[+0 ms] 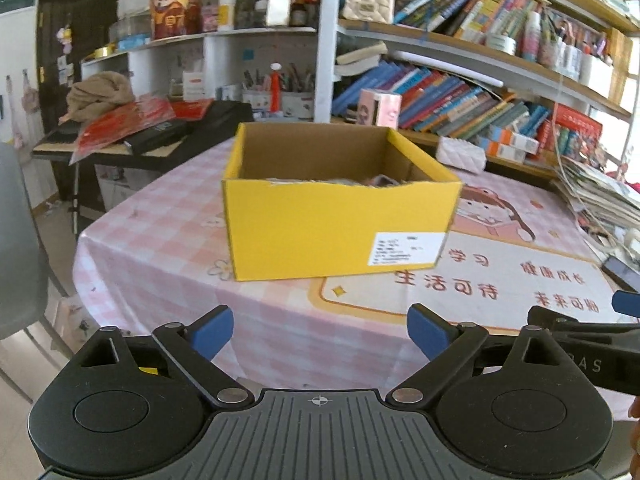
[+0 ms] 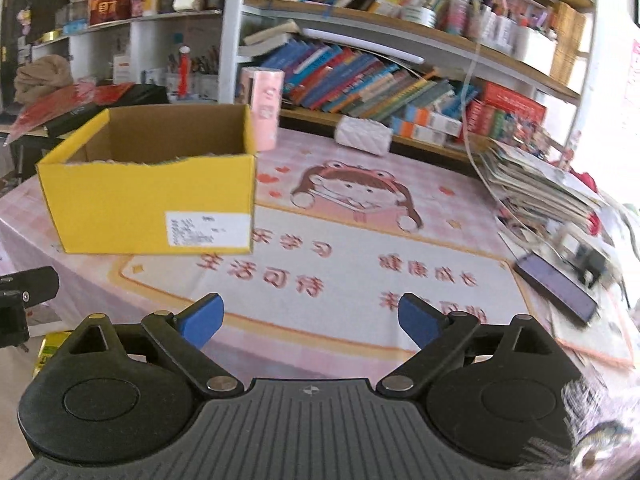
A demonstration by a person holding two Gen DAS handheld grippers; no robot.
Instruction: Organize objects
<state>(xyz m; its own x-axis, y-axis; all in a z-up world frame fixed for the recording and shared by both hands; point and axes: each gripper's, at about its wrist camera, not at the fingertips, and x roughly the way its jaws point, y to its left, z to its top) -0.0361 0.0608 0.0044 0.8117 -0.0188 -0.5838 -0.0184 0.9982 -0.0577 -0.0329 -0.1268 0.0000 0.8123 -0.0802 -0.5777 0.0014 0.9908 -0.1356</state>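
both our tongs — left tongs (image 1: pixel 320 330), right tongs (image 2: pixel 310 320) — gape empty; the yellow box (image 1: pixel 336 224) on the tabletop (image 1: pixel 160 248) looks light, stiff cardboard — we'd pinch a side wall

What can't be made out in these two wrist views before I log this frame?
- Contents of the yellow box: its front wall hides nearly all in both views; only scraps show above the rim.
- Box label: print too small and blurred in both views.
- Phone and paper stack: motion-blurred in the right wrist view.
- Right gripper: cut off by the left wrist view's edge.
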